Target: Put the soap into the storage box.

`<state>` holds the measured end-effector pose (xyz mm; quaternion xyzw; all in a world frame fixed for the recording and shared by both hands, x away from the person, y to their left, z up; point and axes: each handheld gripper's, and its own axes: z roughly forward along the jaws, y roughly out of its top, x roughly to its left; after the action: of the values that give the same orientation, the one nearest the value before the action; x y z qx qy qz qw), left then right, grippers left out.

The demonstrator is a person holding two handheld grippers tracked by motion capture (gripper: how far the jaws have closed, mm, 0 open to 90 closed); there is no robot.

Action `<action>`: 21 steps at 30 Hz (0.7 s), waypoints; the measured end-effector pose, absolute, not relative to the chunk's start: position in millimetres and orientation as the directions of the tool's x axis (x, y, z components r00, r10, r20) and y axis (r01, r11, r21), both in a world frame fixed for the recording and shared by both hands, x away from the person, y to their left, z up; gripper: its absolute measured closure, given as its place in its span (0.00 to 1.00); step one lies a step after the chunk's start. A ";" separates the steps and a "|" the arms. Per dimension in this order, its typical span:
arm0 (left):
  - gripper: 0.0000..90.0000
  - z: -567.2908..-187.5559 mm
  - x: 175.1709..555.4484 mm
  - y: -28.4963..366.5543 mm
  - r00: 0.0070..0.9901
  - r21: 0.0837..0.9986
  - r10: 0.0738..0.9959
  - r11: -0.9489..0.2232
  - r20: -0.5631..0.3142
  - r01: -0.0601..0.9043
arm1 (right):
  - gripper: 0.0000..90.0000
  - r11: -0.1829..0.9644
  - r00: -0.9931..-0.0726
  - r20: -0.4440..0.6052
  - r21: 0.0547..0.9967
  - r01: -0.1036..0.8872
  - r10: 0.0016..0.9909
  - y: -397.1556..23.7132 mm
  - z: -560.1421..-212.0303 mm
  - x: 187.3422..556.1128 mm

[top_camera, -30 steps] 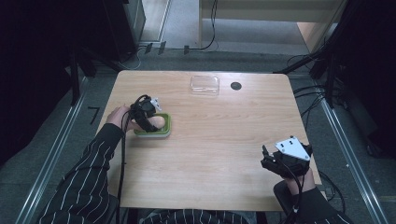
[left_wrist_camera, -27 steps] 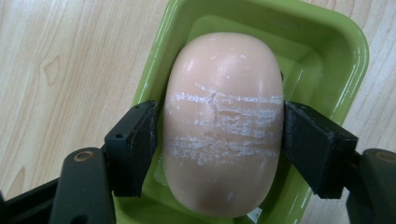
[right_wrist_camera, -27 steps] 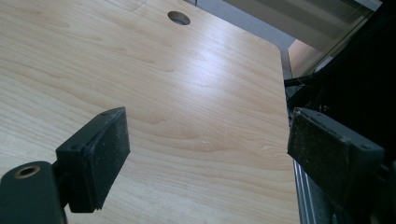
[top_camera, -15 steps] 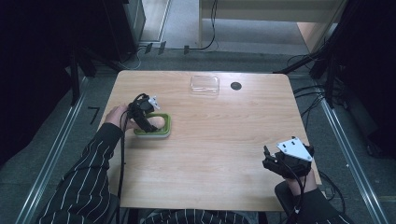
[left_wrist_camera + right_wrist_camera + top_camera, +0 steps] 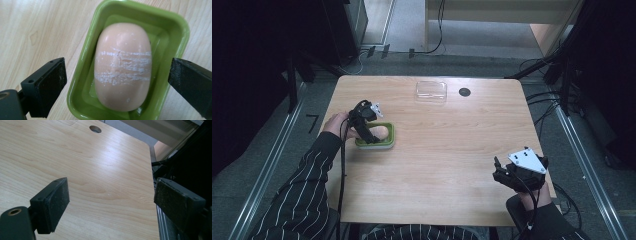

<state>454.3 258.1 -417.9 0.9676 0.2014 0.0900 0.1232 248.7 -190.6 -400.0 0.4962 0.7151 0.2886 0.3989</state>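
Smooth, slick-looking soap (image 5: 123,66) in green dish (image 5: 175,32), centre frame: best pinched across scuffed middle; left gripper (image 5: 117,80) and right gripper (image 5: 111,202) jaws apart.

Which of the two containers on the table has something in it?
The green dish under the left gripper: it holds a pinkish soap bar. The clear plastic container near the far edge looks empty.
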 end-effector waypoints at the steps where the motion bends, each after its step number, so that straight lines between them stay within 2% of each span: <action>1: 0.02 -417.9 454.3 258.1 0.903 0.275 0.412 -0.889 0.124 0.368 | 0.15 0.341 -0.190 -0.284 0.808 0.480 0.940 -190.7 -399.8 248.6; 6: 0.01 -407.0 445.0 256.4 0.909 0.313 0.411 -0.874 0.063 0.373 | 0.15 0.341 -0.190 -0.283 0.809 0.479 0.940 -191.1 -399.9 248.5; 11: 0.00 -404.7 439.7 254.3 0.908 0.296 0.419 -0.869 0.014 0.396 | 0.15 0.340 -0.190 -0.283 0.809 0.479 0.940 -191.8 -400.0 248.4; 21: 0.00 -394.2 422.0 245.6 0.894 0.299 0.448 -0.853 0.000 0.427 | 0.15 0.338 -0.190 -0.280 0.809 0.480 0.941 -190.1 -399.4 248.6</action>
<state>422.0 245.6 -394.2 0.9620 0.2274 0.0348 0.1472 248.6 -190.1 -399.4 0.4970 0.7148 0.2897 0.3976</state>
